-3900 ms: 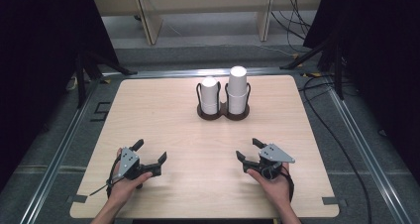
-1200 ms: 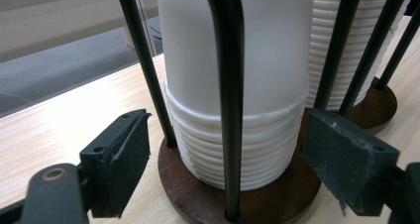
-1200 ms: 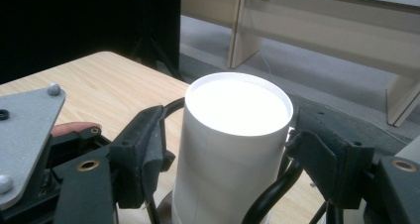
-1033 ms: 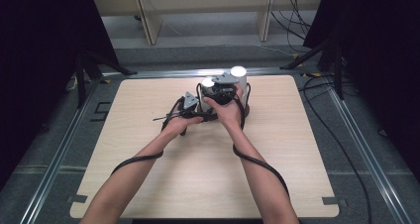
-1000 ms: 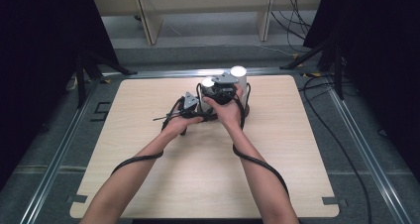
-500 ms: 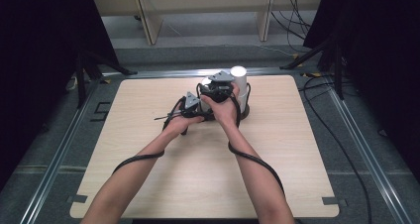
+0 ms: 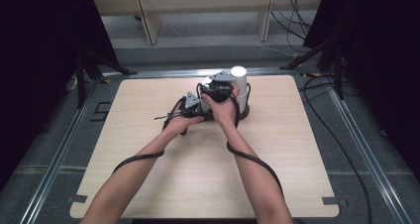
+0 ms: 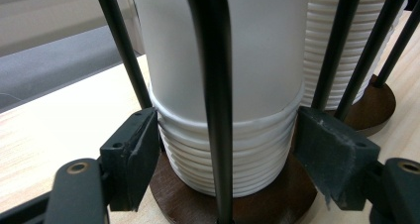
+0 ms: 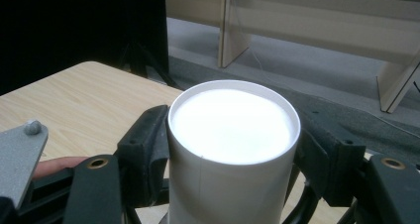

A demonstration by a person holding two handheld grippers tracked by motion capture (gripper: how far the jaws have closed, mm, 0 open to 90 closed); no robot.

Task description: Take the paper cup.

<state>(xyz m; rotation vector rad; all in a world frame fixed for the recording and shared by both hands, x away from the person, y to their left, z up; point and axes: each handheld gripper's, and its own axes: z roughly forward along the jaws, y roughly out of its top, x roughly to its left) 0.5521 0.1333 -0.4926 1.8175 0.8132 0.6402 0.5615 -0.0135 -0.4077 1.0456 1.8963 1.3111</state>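
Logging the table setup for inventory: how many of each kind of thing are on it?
Stacks of white cups: 2
Cup holder: 1
Left gripper: 1
Right gripper: 1
Total: 5

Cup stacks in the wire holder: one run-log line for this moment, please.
left tongs: closing around lower cup stack | right tongs: closing on top cup | holder base: on table

A light wooden table (image 7: 148, 149) with rounded corners carries a dark wire cup holder on round brown wooden bases (image 8: 277, 204), standing just ahead of the grippers toward the far edge; two stacks of white paper cups (image 8: 233, 85) stand in it.
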